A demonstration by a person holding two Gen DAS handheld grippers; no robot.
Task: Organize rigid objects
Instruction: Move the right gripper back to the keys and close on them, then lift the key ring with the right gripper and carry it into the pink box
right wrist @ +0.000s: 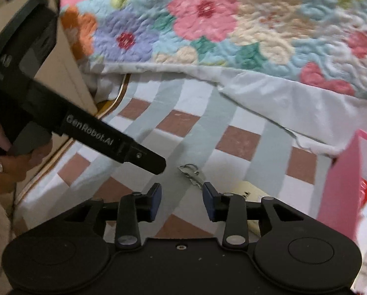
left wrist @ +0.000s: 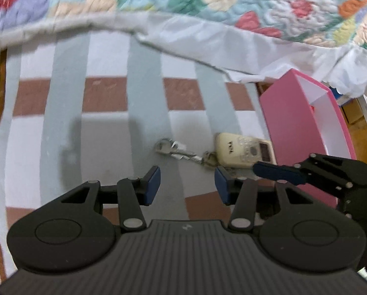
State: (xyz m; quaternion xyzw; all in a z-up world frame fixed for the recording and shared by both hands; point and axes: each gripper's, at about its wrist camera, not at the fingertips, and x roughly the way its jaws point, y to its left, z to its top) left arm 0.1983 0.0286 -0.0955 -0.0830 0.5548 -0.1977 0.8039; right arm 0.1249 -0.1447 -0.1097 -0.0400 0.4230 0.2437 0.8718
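Lying on the checked bed sheet [left wrist: 109, 56]: one cream remote [left wrist: 245, 151], one bunch of keys [left wrist: 181, 153] just beside it — bare sheet to their left. One pink box [left wrist: 294, 123] at the right edge. Left gripper [left wrist: 187, 186] and right gripper [right wrist: 182, 202] part-open, both empty.

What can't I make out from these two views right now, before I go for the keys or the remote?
- Remote control, right wrist view: mostly hidden behind the right gripper.
- Remote's near end, left wrist view: covered by the left gripper finger.
- Pink box contents: walls hide them; right view cuts the box at the edge.
- Keys: blurred, count unclear.
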